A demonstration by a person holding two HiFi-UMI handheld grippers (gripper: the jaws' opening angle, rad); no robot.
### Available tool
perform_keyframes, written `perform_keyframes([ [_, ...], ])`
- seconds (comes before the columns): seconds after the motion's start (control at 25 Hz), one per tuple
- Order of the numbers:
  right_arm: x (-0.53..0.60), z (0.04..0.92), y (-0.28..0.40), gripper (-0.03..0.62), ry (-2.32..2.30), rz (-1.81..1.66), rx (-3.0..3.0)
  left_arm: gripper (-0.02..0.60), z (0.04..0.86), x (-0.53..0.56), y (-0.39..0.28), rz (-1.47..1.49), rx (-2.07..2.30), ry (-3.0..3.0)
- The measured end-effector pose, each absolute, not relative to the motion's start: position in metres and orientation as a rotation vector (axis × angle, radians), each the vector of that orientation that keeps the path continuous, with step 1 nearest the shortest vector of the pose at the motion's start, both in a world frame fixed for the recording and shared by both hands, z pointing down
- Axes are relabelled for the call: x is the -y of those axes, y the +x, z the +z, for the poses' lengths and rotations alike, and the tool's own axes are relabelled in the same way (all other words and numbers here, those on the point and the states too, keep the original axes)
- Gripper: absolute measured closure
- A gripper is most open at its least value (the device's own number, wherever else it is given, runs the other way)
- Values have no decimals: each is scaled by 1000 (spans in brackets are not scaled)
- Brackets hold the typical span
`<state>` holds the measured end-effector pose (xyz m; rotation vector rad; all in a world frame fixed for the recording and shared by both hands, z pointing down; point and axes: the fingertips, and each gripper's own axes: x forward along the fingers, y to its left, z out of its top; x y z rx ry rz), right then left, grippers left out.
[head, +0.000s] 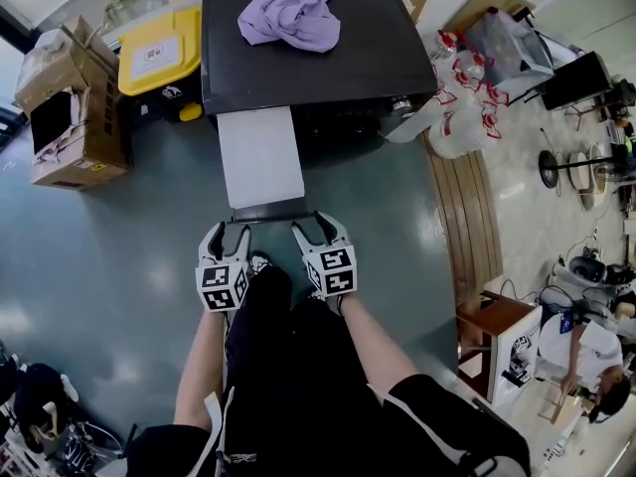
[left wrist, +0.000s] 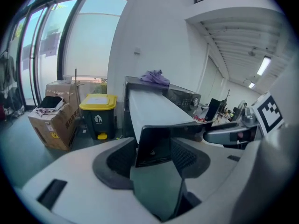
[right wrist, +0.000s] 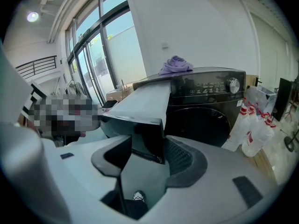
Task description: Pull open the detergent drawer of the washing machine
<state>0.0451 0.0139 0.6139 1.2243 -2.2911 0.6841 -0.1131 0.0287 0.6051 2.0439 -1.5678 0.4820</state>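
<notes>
The black washing machine stands at the top of the head view, a purple cloth lying on its lid. Its long white detergent drawer sticks far out toward me and ends in a dark front panel. My left gripper straddles the panel's left corner, and my right gripper straddles its right corner. On both grippers the jaws stand wide, one finger outside the panel's end, and no pad visibly presses on it.
A yellow-lidded bin and cardboard boxes stand left of the machine. White bags with red print lean at its right. A wooden plank strip and a stool lie to the right. A person crouches at the far right.
</notes>
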Motion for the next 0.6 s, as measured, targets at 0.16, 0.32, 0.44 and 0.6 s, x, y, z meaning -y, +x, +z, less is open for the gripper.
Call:
perform_keyframes([
  [0.16, -19, 606, 60, 359, 1258, 706, 2253, 336, 593, -38, -121, 462, 1562, 2012],
  [0.32, -21, 589, 70, 362, 1259, 707, 2237, 337, 573, -38, -136, 423, 1543, 1982],
  [0.44, -10, 569, 78, 384, 1273, 651, 2251, 337, 561, -29, -134, 429, 1512, 2016],
  [0.6, 5, 546, 82, 404, 1309, 595, 2240, 373, 546, -13, -131, 371, 1481, 2027],
])
